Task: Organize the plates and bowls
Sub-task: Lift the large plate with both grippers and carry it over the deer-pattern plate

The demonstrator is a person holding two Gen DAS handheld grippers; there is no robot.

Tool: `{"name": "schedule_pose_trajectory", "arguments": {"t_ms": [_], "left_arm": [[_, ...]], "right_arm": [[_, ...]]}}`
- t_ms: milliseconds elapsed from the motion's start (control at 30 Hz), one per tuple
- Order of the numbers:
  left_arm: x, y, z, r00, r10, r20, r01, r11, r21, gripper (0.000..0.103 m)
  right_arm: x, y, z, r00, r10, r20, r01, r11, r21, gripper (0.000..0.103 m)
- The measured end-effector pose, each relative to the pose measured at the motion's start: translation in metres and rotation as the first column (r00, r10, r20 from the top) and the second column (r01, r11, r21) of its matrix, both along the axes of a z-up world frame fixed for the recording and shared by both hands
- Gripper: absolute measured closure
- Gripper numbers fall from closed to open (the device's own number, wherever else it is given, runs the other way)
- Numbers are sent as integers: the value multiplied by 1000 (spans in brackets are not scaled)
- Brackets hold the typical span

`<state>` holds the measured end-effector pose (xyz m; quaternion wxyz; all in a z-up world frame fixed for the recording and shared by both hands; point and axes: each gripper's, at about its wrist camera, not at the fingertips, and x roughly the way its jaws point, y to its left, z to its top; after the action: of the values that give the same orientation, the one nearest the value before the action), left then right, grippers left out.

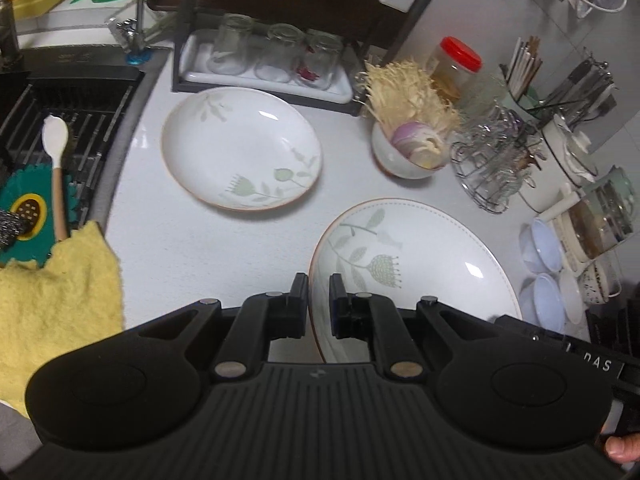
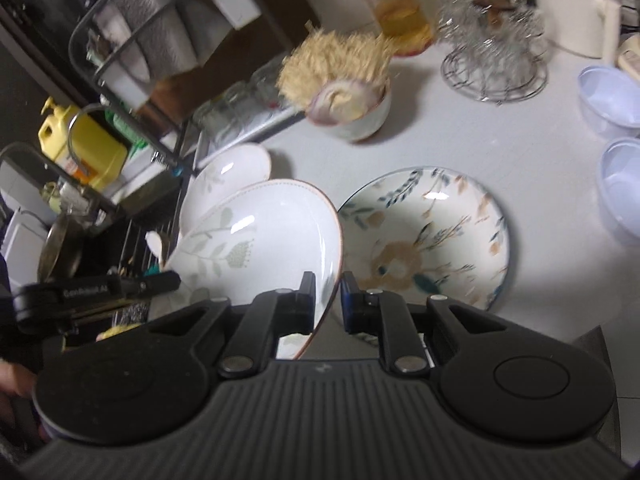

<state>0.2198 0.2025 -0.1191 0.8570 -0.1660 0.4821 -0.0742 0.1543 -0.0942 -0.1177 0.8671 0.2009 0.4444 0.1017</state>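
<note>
A large white plate with a green leaf pattern (image 1: 416, 264) hangs tilted above the counter, held by both grippers. My left gripper (image 1: 319, 284) is shut on its left rim. In the right wrist view the same plate (image 2: 260, 236) has my right gripper (image 2: 327, 280) shut on its right rim. A second white leaf-pattern plate (image 1: 242, 148) lies flat on the counter behind it. A floral plate with blue and tan flowers (image 2: 432, 232) lies on the counter to the right. A small bowl (image 1: 408, 152) holding onion and enoki mushrooms stands further back.
The sink with a black rack (image 1: 80, 120), a white spatula (image 1: 56, 148) and a yellow cloth (image 1: 52, 288) lies to the left. A tray of upturned glasses (image 1: 268, 56) stands at the back. A wire holder (image 1: 496, 160), a red-lidded jar (image 1: 456, 64) and clear plastic containers (image 1: 540, 248) crowd the right.
</note>
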Motion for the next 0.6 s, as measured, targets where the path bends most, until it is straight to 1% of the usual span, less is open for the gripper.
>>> {"name": "schedule_pose_trajectory", "arguments": {"t_ms": [133, 300, 433, 500, 600], "left_arm": [[5, -17, -6, 999, -45, -8, 45, 999, -7, 91], [17, -37, -27, 994, -97, -48, 96, 995, -20, 91], [24, -63, -42, 986, -152, -62, 155, 987, 48, 91], [28, -71, -50, 983, -168, -76, 172, 983, 57, 91], [33, -79, -55, 978, -193, -81, 198, 979, 50, 91]], "right_arm": [[0, -19, -3, 999, -42, 10, 42, 999, 11, 87], [0, -42, -22, 995, -100, -25, 101, 994, 35, 87], [-3, -49, -31, 993, -117, -19, 117, 993, -6, 87], [-4, -54, -37, 991, -131, -31, 131, 991, -7, 87], [-4, -62, -42, 990, -139, -29, 139, 990, -18, 87]]}}
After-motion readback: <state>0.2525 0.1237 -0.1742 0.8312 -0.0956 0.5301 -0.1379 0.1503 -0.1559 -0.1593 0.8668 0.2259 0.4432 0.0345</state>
